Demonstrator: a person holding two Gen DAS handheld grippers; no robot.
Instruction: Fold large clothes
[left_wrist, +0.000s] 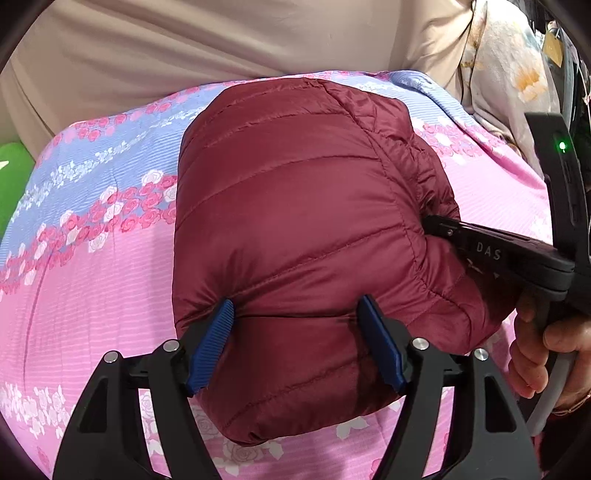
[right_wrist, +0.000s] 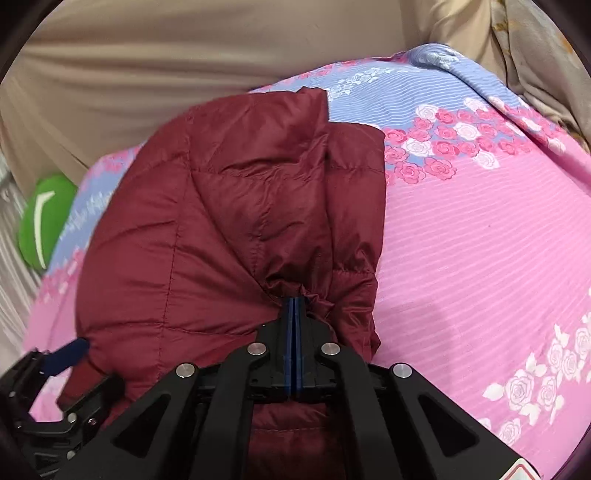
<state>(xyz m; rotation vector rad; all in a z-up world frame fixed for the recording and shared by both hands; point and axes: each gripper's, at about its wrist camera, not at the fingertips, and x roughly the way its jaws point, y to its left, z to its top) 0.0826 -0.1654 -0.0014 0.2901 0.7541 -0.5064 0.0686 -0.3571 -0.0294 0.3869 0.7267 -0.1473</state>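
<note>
We saw a dark red puffy jacket (left_wrist: 295, 229) folded into a fat bundle, and it lay in the middle of a bed sheet (left_wrist: 92, 266) that was pink and blue with little roses. In the left wrist view, our left hand-held gripper (left_wrist: 295, 343) came in from 6 o'clock. Its two blue pads (left_wrist: 212, 343) stood wide apart, one on each side of the near edge of the jacket, touching the puffy cloth there, but we could not tell if they really squeezed it. Our right hand-held gripper (left_wrist: 436, 223) poked into the jacket from 3 o'clock, and a hand (left_wrist: 546, 362) held its handle at 4 o'clock. In the right wrist view, the right hand-held gripper's blue pads were pressed tight together at 6 o'clock, pinching a bunched bit of the jacket at their tips. A beige cloth (right_wrist: 184, 55) lay behind the sheet at 12 o'clock. A green thing (right_wrist: 42, 221) peeked out at 9 o'clock.
</note>
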